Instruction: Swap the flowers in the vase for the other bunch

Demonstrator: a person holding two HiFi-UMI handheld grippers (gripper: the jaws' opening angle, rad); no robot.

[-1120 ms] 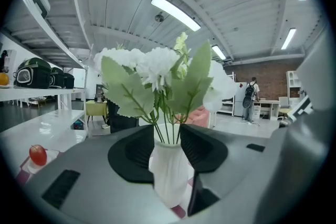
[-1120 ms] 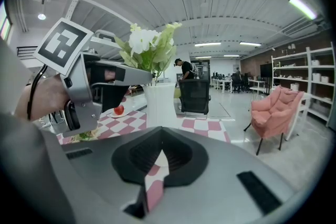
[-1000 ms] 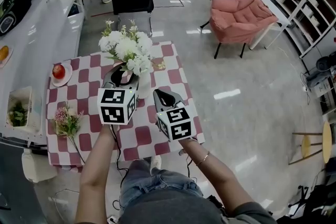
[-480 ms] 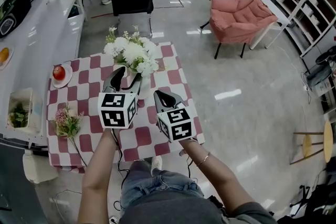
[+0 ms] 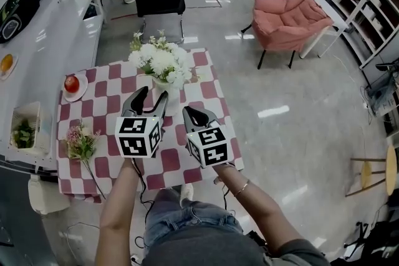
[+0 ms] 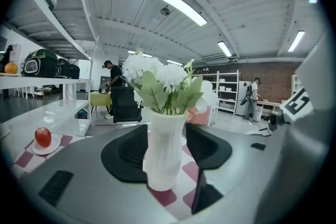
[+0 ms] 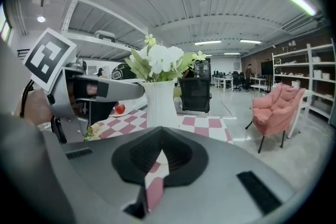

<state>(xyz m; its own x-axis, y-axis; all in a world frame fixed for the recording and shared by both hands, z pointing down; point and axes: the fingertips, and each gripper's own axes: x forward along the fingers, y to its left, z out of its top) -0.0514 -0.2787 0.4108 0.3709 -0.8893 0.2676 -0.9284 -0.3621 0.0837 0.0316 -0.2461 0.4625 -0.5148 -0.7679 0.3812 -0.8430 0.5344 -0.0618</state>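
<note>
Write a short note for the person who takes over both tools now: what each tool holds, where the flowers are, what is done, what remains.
Left tool: open, jaws have just been opening; the vase stands between them, not gripped.
Right tool: shut, empty, beside the left tool over the table.
White flowers: in the vase. Pink bunch: lying on the table at the person's left.
Done: no swap yet. Left to do: pull out the white flowers, put the pink bunch in.
</note>
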